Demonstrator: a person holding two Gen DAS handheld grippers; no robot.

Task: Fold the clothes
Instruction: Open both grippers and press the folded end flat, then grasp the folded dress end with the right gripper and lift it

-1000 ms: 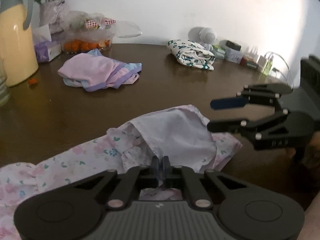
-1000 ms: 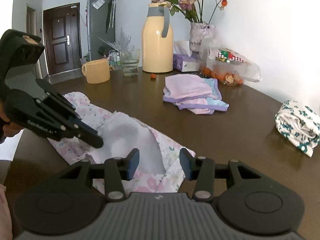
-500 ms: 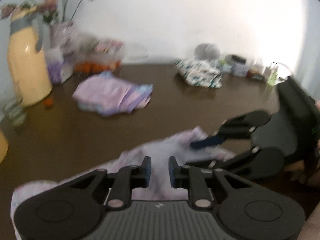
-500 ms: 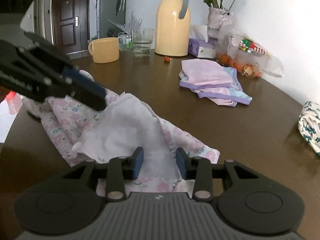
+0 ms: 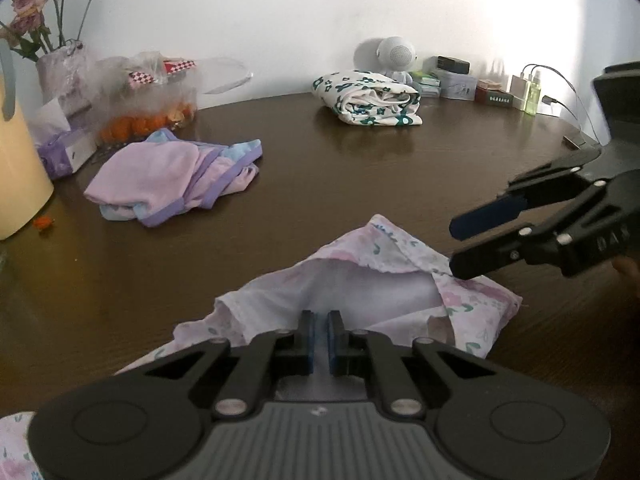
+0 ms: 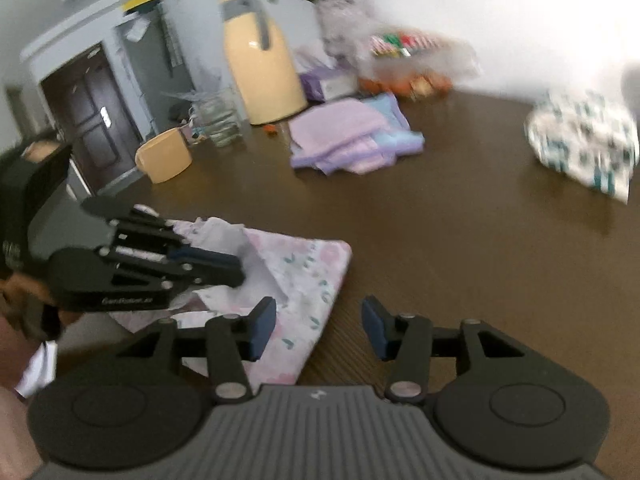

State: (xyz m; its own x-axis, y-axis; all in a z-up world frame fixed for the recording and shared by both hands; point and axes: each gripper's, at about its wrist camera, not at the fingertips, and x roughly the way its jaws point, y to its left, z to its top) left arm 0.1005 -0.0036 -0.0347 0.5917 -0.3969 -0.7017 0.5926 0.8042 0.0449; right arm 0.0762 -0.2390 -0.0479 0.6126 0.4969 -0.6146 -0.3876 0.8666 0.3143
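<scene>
- The pink floral garment [image 5: 460, 312] is seen at the near edge of the brown table [image 5: 360, 184], its white lining turned up and a corner folded over toward the lilac folded piece [image 5: 168, 176]
- The left gripper [image 5: 319, 340] is drawn nearly shut with white cloth pinched between its pads; half a second ago a clear gap was shown there, so a fresh hold on the garment has been taken
- The right gripper [image 6: 318, 328] is spread wide and holds nothing; it is set over the garment's edge farthest from the left gripper, and its spread is wider than before
- The right wrist view is blurred, so motion is implied
- The green-flowered bundle [image 5: 370, 98] is kept well beyond the garment, near the wall
- A fold in progress is judged: one side is pinned, the other freed for another hold
</scene>
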